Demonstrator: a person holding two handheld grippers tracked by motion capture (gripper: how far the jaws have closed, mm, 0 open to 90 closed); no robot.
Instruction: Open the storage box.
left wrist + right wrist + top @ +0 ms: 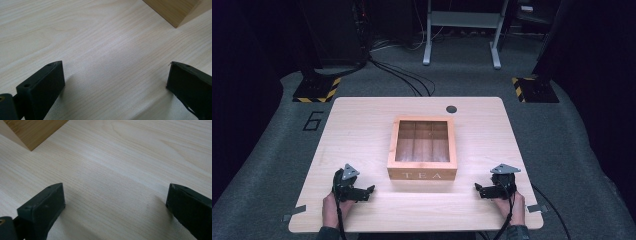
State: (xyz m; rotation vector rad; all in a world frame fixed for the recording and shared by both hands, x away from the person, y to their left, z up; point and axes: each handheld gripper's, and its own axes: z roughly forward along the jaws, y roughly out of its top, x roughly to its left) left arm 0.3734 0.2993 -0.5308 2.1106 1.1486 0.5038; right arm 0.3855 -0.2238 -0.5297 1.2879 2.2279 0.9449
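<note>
Spread wide and empty, your left gripper (371, 189) and right gripper (477, 187) rest low on the wooden table (362, 130), flanking the closed glass-lidded TEA box (422, 174) lying between and just ahead, seemingly staged to begin.

Overhead light falls brightly on the table (362, 125); the surrounding room is dim, nearly black at the edges. The high view is soft and slightly grainy. Both gripper views show soft shadows beside the jaws.
</note>
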